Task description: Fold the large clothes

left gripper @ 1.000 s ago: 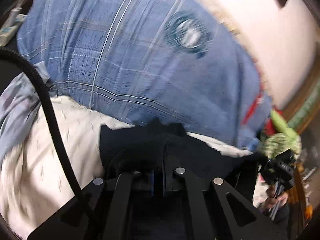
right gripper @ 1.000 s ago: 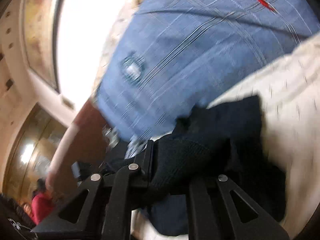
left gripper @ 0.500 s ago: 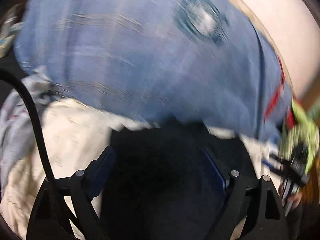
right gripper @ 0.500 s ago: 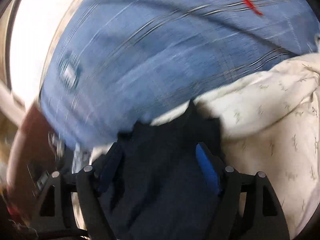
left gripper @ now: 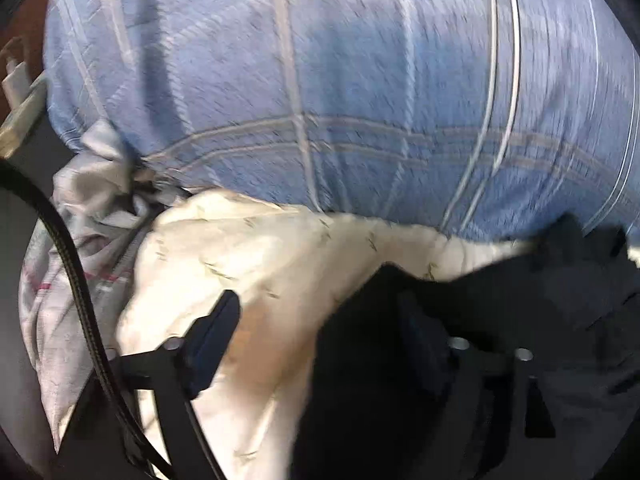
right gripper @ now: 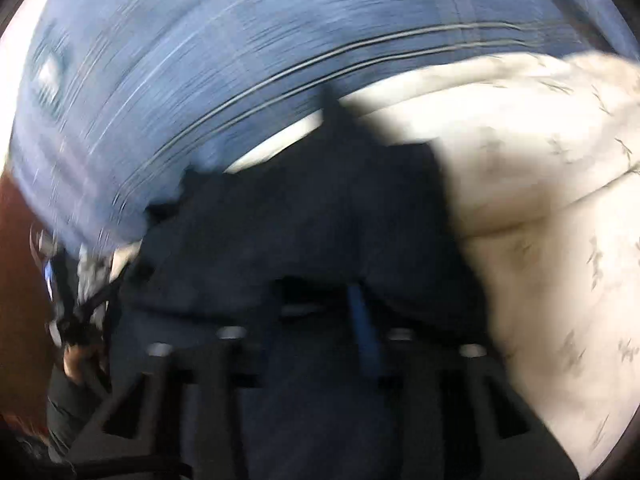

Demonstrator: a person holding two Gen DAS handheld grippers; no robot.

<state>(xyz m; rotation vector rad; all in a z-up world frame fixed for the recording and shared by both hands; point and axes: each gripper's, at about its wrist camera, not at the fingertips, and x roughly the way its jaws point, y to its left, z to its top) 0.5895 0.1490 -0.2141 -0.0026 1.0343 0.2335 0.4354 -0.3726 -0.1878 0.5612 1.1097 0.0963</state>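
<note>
— Left gripper [left gripper: 320,332]: jaws apart and closing. Left finger [left gripper: 212,340] over the cream patterned cloth [left gripper: 256,264], right finger at the edge of the dark garment [left gripper: 500,320]. Pads don't look pressed on anything.

— Right gripper [right gripper: 316,312]: jaws narrow and closing, dark garment [right gripper: 320,208] bunched between them. Frame too smeared to say whether the pads are biting.

— Where's the garment lying?

— On the cream patterned cloth, its far edge touching the blue plaid bedding [left gripper: 340,80]. No boxes or baskets in either view.

— What's on only one side?

— Left wrist view: crumpled grey cloth [left gripper: 80,216] with a pink stripe beside the cream one, black cable [left gripper: 76,280] crossing it. Right wrist view: a hand [right gripper: 76,360] at the lower left, and a round blurred badge [right gripper: 48,76] on the bedding.
</note>
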